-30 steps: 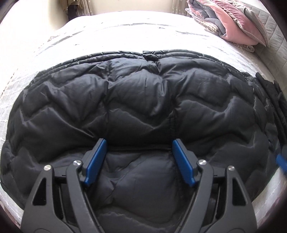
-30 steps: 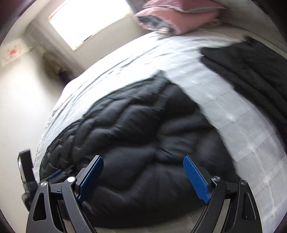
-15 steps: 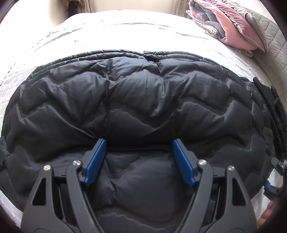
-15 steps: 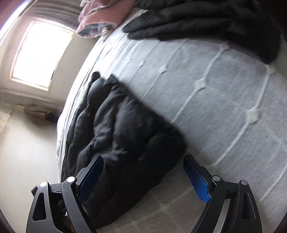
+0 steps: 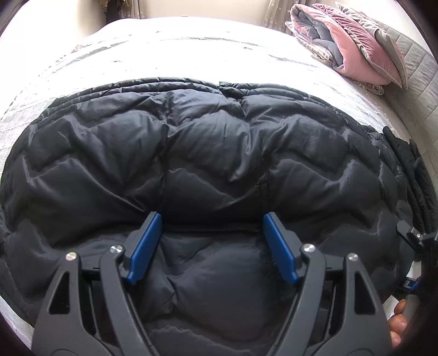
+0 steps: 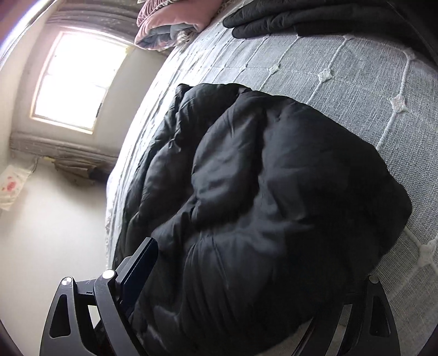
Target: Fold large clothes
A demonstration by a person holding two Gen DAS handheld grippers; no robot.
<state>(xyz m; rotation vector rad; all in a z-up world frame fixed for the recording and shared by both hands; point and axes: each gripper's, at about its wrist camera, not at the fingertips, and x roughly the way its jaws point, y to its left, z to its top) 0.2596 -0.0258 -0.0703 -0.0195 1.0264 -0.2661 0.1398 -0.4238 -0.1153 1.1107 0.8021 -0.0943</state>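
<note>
A large black quilted down jacket (image 5: 213, 164) lies spread on the bed. My left gripper (image 5: 212, 232) hovers open just above its near part, blue pads apart, holding nothing. The right gripper's body (image 5: 416, 238) shows at the jacket's right end in the left wrist view. In the right wrist view the jacket (image 6: 260, 205) bulges between the right gripper's spread fingers (image 6: 142, 263); its right finger is hidden behind the fabric. The jaws stand wide, not closed on the cloth.
The bed has a light grey quilted cover (image 5: 191, 54). A folded pink and grey quilt (image 5: 353, 46) lies at the far right. Another dark garment (image 6: 301, 16) lies further along the bed. A window (image 6: 79, 79) is on the wall.
The right gripper swung down and in to the jacket's right end, so fabric now fills its open jaws. The left gripper stayed almost still.
</note>
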